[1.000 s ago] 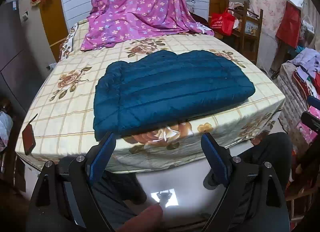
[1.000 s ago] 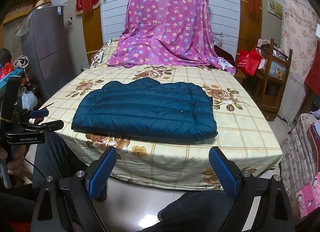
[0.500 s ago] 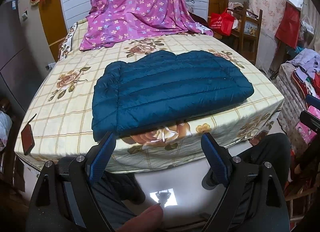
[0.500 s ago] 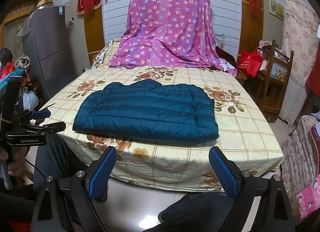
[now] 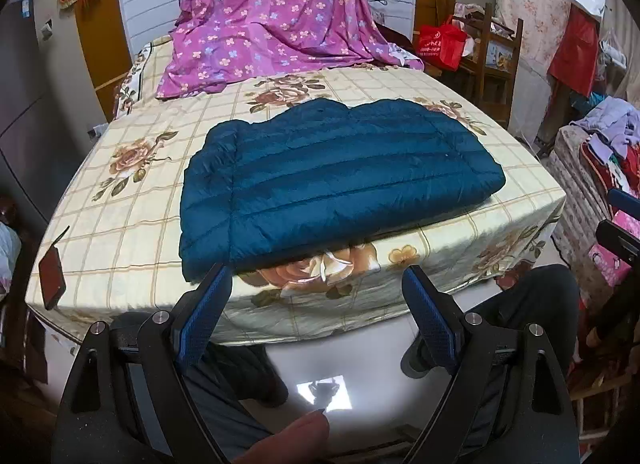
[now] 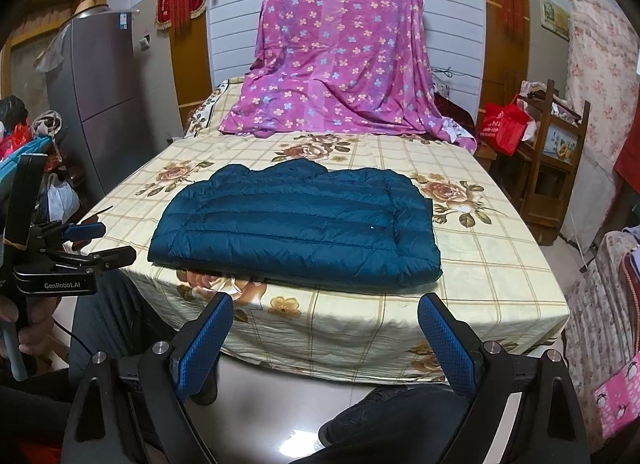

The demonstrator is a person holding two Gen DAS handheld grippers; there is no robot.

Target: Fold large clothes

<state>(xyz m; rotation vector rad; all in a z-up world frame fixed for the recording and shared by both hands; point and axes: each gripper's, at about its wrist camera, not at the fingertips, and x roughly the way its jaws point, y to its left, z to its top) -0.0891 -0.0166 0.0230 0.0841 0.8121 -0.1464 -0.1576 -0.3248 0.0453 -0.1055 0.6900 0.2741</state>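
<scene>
Even, soft indoor light, sharp focus, glare patch on glossy floor, strong fisheye bending, dark vignetted corners

No clue what sat under the purple sheet; the other gripper got cropped at the frame edge.

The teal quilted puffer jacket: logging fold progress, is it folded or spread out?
Folded. The teal quilted puffer jacket lies as a compact, layered rectangle on the floral checked bedsheet, no sleeves sticking out.
</scene>
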